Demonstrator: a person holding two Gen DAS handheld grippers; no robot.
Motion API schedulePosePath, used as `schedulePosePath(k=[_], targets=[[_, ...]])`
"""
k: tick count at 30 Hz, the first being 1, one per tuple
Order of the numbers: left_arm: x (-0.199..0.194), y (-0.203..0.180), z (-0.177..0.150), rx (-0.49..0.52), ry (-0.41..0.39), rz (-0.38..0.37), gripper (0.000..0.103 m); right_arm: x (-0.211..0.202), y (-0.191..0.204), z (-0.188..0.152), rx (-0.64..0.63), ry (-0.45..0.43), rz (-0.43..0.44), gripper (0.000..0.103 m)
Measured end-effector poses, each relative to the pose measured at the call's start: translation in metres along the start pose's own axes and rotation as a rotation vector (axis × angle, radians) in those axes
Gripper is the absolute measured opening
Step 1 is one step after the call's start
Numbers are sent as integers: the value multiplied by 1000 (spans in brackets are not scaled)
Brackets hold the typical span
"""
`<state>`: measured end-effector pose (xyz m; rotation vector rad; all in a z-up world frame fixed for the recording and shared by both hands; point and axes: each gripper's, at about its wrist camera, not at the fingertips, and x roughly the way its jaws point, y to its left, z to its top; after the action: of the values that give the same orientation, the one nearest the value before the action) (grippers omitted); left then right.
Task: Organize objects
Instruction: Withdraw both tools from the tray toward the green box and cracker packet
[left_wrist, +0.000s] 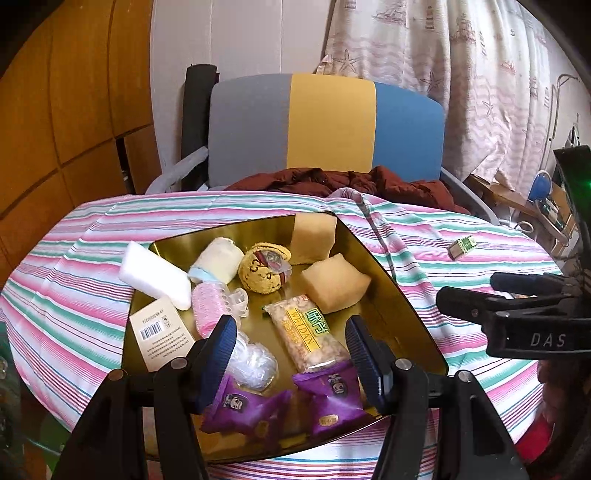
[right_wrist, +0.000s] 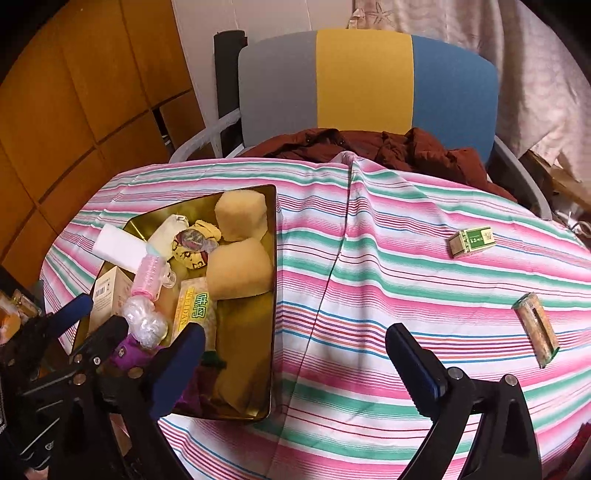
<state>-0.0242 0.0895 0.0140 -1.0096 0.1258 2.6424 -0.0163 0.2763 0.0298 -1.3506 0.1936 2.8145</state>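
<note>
Left claw: spread wide and empty, blue-padded fingers poised over the near end of the tray, above the snack bar and the purple packets.
Tray: shallow gold metal tray on the left part of the tabletop, crowded with things.
White packet: lies across the tray's far left rim, partly hanging over onto the cloth.
Barcode box: propped at the tray's left edge, label facing up.
Pink roller: lies beside the barcode box, a clear clip touching it.
Clear plastic wad: sits near the tray's near left side, just behind the purple packets.
Cream roll: near the tray's far left, next to the yellow plush toy.
Sponges: two beige blocks, one in the tray's far right corner, one just in front of it.
Snack bar: a clear wrapper with a green and yellow label, lying lengthwise in the tray's middle.
Purple packets: two, side by side at the tray's near edge.
Tabletop: covered in a pink, green and white striped cloth, with a fold running down its middle.
Right claw: jaws far apart, holding nothing, above bare cloth just right of the tray.
Green box: small, lying alone towards the tabletop's far right edge.
Brown box: a slim box with green ends, near the right edge, in front of the green box and apart from it.
</note>
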Motion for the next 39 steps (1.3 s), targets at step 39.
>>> schedulePosePath(k=[39], targets=[[17,-21,-6,81,44,-50,62,24,-135,-12,157,154,-189,103]])
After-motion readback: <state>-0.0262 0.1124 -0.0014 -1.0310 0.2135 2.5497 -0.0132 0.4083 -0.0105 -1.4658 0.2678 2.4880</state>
